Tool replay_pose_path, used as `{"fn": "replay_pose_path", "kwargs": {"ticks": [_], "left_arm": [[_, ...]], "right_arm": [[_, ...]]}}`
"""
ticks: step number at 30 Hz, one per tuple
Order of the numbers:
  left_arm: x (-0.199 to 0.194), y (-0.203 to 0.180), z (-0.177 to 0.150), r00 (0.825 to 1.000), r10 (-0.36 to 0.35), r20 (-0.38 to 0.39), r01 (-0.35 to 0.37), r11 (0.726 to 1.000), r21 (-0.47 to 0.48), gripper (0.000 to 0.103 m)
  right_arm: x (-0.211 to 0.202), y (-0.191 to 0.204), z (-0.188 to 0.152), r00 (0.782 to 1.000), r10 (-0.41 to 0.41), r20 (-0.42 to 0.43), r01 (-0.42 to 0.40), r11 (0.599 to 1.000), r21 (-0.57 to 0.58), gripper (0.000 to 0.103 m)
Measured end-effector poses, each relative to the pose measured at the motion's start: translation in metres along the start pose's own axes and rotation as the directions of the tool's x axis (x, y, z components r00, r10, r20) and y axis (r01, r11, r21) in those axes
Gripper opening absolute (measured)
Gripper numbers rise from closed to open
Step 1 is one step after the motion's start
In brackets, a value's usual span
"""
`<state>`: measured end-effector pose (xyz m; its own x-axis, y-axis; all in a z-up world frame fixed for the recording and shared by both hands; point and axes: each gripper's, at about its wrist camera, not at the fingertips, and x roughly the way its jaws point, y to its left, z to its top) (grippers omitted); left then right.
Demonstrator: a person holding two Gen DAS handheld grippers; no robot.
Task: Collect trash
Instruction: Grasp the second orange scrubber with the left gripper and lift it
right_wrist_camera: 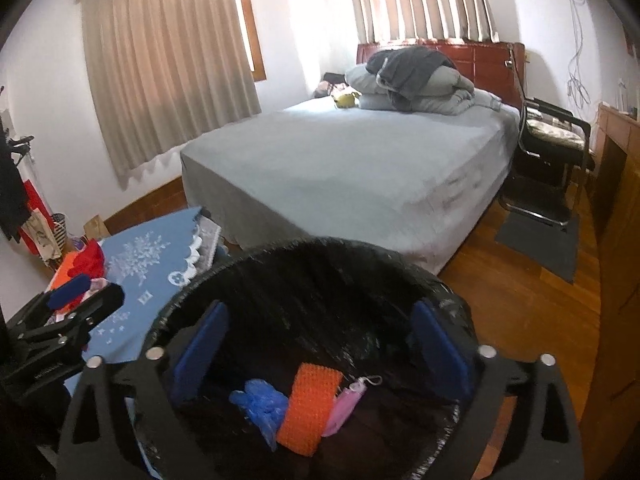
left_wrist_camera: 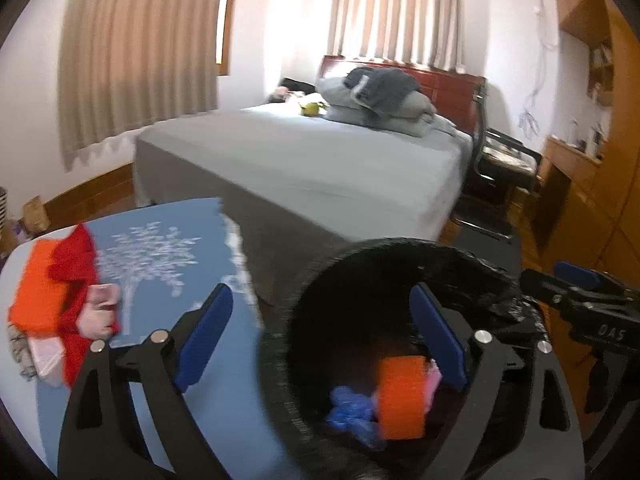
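Black-lined, the trash bin (right_wrist_camera: 304, 288) sits right under both tools, beside the blue-clothed desk (left_wrist_camera: 168, 264). Inside it lie an orange sponge-like piece (right_wrist_camera: 310, 412), a crumpled blue glove (right_wrist_camera: 260, 404) and a small pink item (right_wrist_camera: 348, 404). The right hand-held gripper (right_wrist_camera: 320, 352) hangs over the bin mouth, spread wide with nothing between its blue pads. The left hand-held gripper (left_wrist_camera: 320, 340) is just as wide and empty, straddling the bin's near rim. More clutter waits on the desk's far edge: an orange block (left_wrist_camera: 36, 292), red cloth (left_wrist_camera: 76, 280) and some paler scraps. I'd judge the drop done; the left tool should swing across to that pile, take one piece squarely between the pads, and clear the rim before letting go.
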<state>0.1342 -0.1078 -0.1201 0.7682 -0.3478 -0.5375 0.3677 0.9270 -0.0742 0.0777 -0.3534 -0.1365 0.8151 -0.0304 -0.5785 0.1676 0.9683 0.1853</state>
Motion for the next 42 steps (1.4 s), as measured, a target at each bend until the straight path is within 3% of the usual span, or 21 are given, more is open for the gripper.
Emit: {"fn": "replay_pose_path", "kwargs": {"ticks": [9,18,24,28,32,42], "left_arm": [[-0.038,0.074,0.002,0.981,0.191,0.04,-0.188,0.98,-0.071,0.092],[-0.067,0.165,-0.004,0.926,0.377,0.035,-0.367,0.917,-0.159,0.092],[-0.068,0.221,-0.007,0.891,0.454,0.015,-0.442,0.875,-0.196,0.092],[-0.059,0.253,-0.011,0.879,0.476,-0.009,-0.467,0.858,-0.215,0.092],[-0.042,0.282,-0.015,0.877,0.478,-0.046,-0.474,0.849,-0.233,0.085],[-0.011,0.315,-0.024,0.903,0.416,-0.102,-0.428,0.862,-0.273,0.08]], "right_arm": [[0.017,0.057,0.013,0.996,0.086,0.01,-0.085,0.995,-0.059,0.097],[0.046,0.14,0.023,0.98,0.2,-0.009,-0.199,0.969,-0.148,0.097],[0.071,0.189,0.027,0.966,0.256,-0.025,-0.257,0.95,-0.18,0.097],[0.087,0.219,0.029,0.958,0.286,-0.037,-0.287,0.938,-0.192,0.097],[0.105,0.249,0.028,0.953,0.3,-0.048,-0.303,0.927,-0.22,0.097],[0.142,0.289,0.024,0.945,0.313,-0.095,-0.327,0.914,-0.24,0.097]]}}
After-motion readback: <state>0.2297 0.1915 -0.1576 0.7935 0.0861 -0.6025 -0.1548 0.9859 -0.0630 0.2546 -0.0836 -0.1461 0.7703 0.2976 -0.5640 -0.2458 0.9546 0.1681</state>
